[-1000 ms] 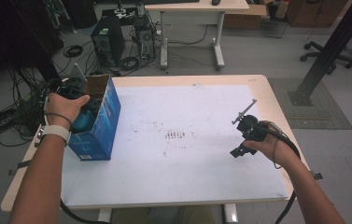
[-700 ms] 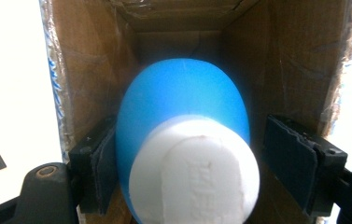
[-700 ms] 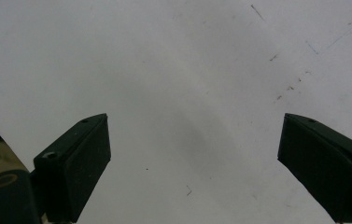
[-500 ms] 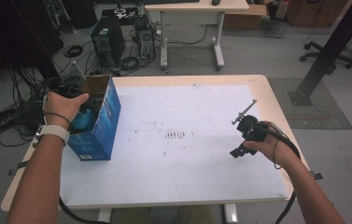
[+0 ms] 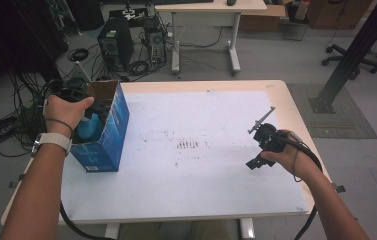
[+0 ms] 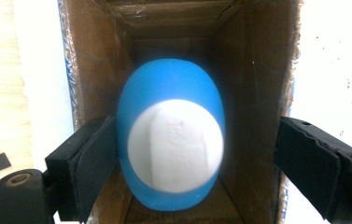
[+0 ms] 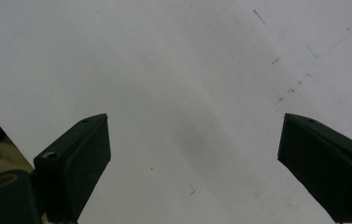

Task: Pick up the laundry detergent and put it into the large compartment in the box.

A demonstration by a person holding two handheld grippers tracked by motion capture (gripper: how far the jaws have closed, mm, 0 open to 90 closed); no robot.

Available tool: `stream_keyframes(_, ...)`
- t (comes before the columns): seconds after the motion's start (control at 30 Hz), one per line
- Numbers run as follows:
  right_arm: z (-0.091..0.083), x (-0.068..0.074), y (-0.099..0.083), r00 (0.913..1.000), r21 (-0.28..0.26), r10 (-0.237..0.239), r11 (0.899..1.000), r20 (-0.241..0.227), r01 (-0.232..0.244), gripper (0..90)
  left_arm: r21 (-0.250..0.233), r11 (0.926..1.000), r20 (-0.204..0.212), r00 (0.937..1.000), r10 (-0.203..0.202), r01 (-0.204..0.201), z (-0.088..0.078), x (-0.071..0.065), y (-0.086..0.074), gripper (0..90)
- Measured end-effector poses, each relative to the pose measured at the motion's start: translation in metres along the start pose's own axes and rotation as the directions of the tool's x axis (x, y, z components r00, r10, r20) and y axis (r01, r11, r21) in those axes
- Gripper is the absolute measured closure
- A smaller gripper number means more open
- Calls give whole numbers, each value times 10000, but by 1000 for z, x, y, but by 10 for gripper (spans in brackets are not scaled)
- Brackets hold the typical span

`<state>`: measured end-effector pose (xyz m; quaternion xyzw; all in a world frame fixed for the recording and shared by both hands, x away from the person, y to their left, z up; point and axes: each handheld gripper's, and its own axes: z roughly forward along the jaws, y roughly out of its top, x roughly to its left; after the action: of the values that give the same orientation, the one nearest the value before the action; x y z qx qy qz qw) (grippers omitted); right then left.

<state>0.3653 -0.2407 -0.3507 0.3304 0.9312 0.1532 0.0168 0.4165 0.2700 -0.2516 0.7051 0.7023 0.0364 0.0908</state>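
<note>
A blue cardboard box (image 5: 103,145) stands open-topped at the table's left edge. Inside it sits a blue egg-shaped object (image 5: 90,127) with a white oval face (image 6: 176,144). My left gripper (image 5: 73,95) is held over the box mouth, pointing down into it. In the left gripper view, the left gripper (image 6: 197,140) is open; its jaws straddle the blue object, the left jaw close beside it and the right jaw well apart, near the brown inner box wall (image 6: 253,70). My right gripper (image 5: 256,160) hovers open over the white mat (image 7: 187,70), with nothing between its jaws.
A white mat (image 5: 201,175) with faint pen marks (image 5: 187,145) covers most of the wooden table (image 5: 296,115). Beyond the table are a computer tower (image 5: 113,42), floor cables (image 5: 6,125), another desk (image 5: 211,7) and a black post (image 5: 353,50).
</note>
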Motion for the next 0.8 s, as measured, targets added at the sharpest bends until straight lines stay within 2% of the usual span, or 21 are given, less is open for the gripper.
stream_keyframes(0.3,-2,2,2,10000,-43,-58,10000,28,58,95,-65,9995,-142,9995,298,-299,-12,-9,1,131)
stream_keyframes(0.4,-3,3,1,10000,-44,-39,10000,32,39,95,-30,9990,-321,9985,445,-447,-16,-12,1,125)
stream_keyframes(0.8,-8,4,-1,10000,-105,-25,9999,71,26,95,-266,9976,-675,9958,618,-638,-42,-23,4,123)
